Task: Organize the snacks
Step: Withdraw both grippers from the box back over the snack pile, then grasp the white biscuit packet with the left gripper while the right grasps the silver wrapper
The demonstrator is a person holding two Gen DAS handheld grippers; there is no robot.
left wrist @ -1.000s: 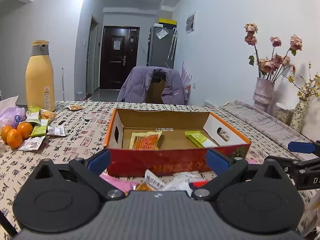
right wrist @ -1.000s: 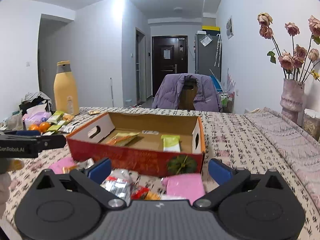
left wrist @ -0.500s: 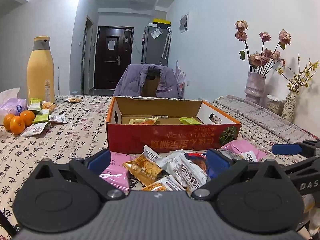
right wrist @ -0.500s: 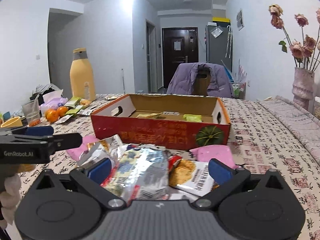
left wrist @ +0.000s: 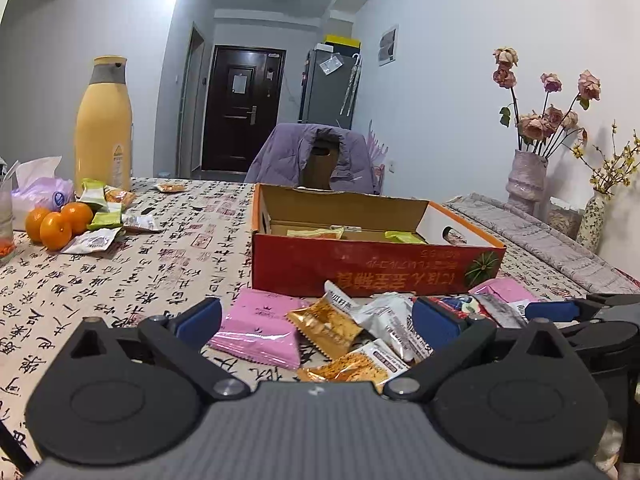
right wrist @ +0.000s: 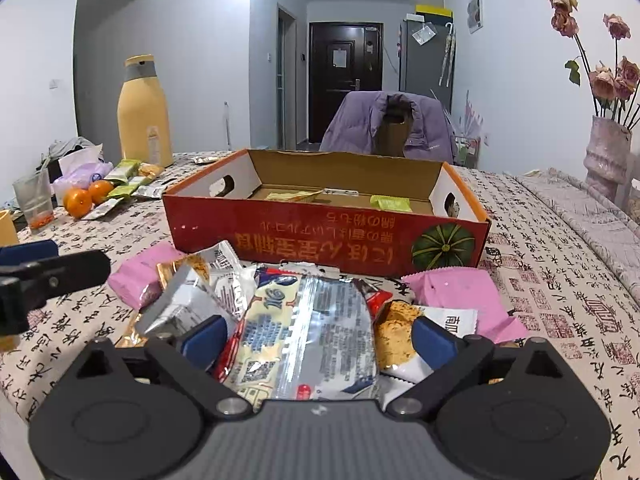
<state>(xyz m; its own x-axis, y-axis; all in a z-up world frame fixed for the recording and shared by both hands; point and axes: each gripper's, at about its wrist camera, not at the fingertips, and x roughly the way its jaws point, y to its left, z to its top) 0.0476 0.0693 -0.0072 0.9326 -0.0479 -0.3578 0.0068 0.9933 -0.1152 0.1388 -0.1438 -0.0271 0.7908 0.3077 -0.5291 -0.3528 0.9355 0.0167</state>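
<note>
Only a few packets are seen inside the red cardboard box (right wrist: 326, 236); the snack pile (right wrist: 308, 320) is left on the table before it, straddled unpinched by the closing right tool (right wrist: 318, 338), the left tool (left wrist: 316, 320) spread wide

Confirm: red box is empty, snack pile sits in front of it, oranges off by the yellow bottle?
Not quite. The red box already holds two packets, as the right wrist view shows. The snack pile does sit before it, oranges by the yellow bottle.

Right claw (right wrist: 316, 336) closing over silver snack packet (right wrist: 308, 328); red box (right wrist: 320, 236) behind.
</note>
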